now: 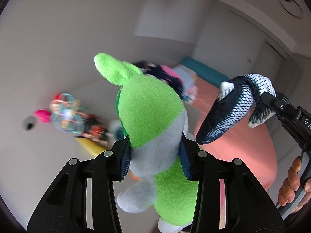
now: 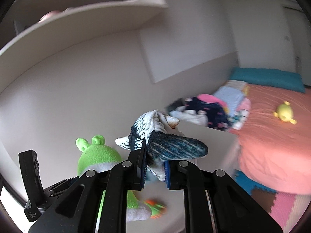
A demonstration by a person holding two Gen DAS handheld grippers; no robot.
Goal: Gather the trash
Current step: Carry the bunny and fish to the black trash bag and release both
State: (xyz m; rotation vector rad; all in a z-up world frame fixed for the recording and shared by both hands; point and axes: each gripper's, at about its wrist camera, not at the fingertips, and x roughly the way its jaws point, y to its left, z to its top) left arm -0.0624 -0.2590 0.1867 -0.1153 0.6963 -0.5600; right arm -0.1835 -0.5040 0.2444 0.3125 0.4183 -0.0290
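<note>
A bed (image 2: 272,145) is being covered by a coral sheet, a teal pillow (image 2: 268,77) at its head. Folded clothes (image 2: 210,108) and a yellow toy (image 2: 284,114) are being carried on it.

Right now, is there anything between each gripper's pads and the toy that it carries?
Nothing visible. The left gripper has its pads pressed directly on the green and white plush toy. The right gripper is shut directly on the blue and white plush fish.
</note>
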